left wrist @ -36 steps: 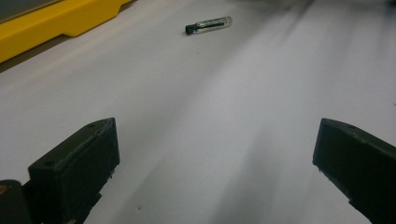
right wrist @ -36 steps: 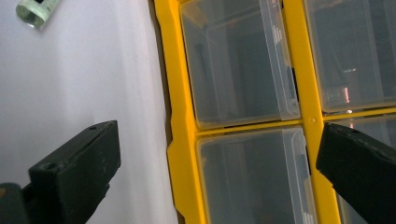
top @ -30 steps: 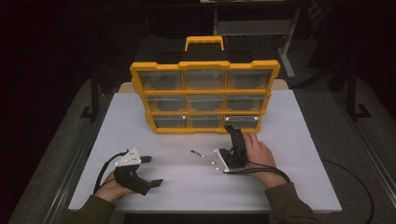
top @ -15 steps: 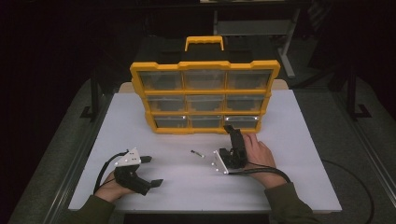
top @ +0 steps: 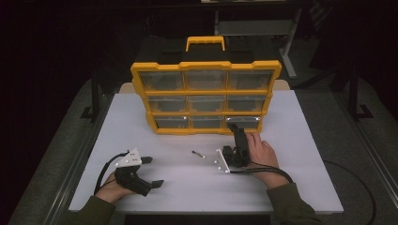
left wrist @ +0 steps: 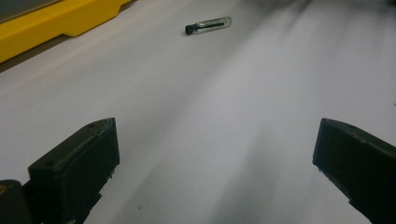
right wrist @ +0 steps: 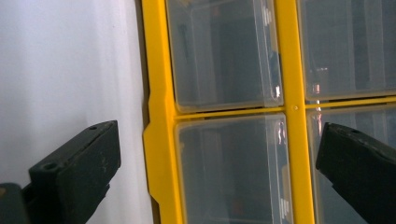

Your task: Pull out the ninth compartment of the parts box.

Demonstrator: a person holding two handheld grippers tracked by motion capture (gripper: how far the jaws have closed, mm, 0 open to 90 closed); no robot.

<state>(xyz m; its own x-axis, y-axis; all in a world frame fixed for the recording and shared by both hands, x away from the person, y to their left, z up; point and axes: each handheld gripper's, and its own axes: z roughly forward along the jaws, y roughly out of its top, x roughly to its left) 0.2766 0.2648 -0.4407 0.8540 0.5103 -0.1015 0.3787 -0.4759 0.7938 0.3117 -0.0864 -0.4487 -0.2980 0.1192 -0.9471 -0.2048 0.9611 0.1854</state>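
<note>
Yellow plastic frames a storage organizer (top: 206, 96) that stands upright at the far side of the white table (top: 305, 154), with clear drawers in three rows and a yellow handle (top: 205, 43) on top. The right gripper (top: 236, 132) lies on the table in the person's right hand (top: 261, 151) and points at the lowest row of drawers, near the right corner of the organizer. In the high view its tip is just before the bottom right drawer (top: 243, 122); I cannot tell if it touches the drawer. In the right gripper view its two black jaws stand wide apart and hold nothing, and between them I see the yellow frame (right wrist: 159, 107) and the clear drawer fronts very near, turned sideways in this view.

The left gripper (top: 152, 171) rests near the front left part of the table, held by the left hand (top: 112, 190), well apart from the organizer. Its jaws are also wide open and empty, as the left gripper view shows, with only the bare white table surface between them.

A small clear vial (top: 198, 153) with a dark end lies flat on the table between the two grippers, closer to the right one, and nothing touches it. In the left gripper view the vial (left wrist: 208, 25) lies far ahead of the open jaws, beside the yellow lower edge (left wrist: 56, 23) of the organizer.
</note>
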